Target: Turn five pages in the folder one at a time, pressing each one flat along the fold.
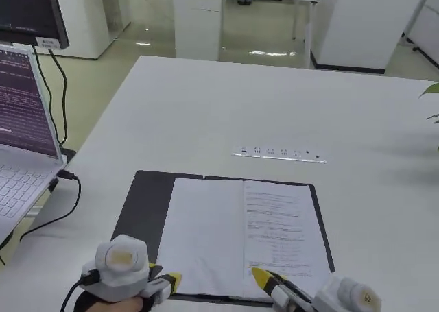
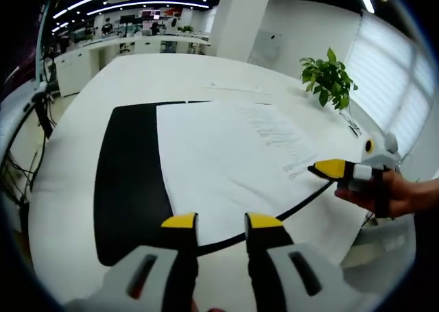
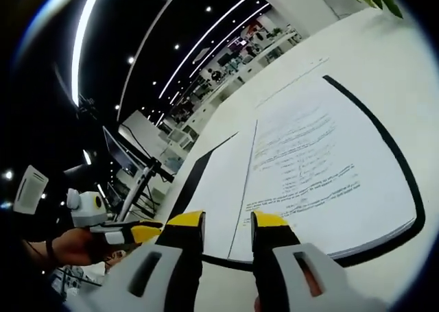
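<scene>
A black folder [image 1: 140, 209] lies open on the white table, with a blank sheet [image 1: 206, 233] on its left and a printed page [image 1: 278, 230] on its right. My left gripper [image 2: 221, 221] hovers open just off the folder's near edge, in front of the blank sheet [image 2: 226, 161], nothing between its tips. My right gripper [image 3: 228, 221] is open too, its tips above the near end of the fold, beside the printed page [image 3: 322, 168]. In the head view the left gripper [image 1: 171, 280] and right gripper [image 1: 264, 276] sit at the folder's near corners.
An open laptop [image 1: 17, 140] with a black cable [image 1: 65, 209] stands at the left. A white power strip [image 1: 278, 153] lies just beyond the folder. Plant leaves [image 1: 432, 92] show at the right edge.
</scene>
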A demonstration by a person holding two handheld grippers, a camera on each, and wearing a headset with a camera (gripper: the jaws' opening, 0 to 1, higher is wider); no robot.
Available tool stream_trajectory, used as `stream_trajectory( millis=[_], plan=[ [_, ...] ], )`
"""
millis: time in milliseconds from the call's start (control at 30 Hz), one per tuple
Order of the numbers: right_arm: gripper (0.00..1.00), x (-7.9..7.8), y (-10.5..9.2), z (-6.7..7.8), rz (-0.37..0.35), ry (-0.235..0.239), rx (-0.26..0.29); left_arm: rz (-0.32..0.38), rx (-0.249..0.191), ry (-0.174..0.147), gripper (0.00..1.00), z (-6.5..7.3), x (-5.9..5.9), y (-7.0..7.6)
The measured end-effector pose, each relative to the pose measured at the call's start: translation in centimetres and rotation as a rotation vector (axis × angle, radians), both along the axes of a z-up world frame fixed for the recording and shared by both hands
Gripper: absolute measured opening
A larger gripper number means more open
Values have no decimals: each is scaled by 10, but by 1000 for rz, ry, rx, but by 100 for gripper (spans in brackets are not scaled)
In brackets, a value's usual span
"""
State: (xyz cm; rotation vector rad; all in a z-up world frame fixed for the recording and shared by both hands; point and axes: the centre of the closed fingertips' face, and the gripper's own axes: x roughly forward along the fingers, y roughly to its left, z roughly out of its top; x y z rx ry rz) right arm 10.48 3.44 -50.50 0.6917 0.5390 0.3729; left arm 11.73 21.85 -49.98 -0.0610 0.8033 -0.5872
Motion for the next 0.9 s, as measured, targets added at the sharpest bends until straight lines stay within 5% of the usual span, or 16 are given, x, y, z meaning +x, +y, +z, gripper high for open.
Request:
stream_trajectory(
  millis=[467,667,767,900],
  plan=[
    [35,-21,-62,27,-55,-36,-91,-18,33,-73,38,41,-7,23],
    [38,-40,-76,33,-24,-42,-158,-23,43,-114,44,60,-9,35],
    [39,-47,-81,38,-12,-69,-203,-48,83,-136,45,64,-13,38],
    [44,-58,-81,45,19,-86,-262,-57,77,-155,50,74,-23,34]
  ],
)
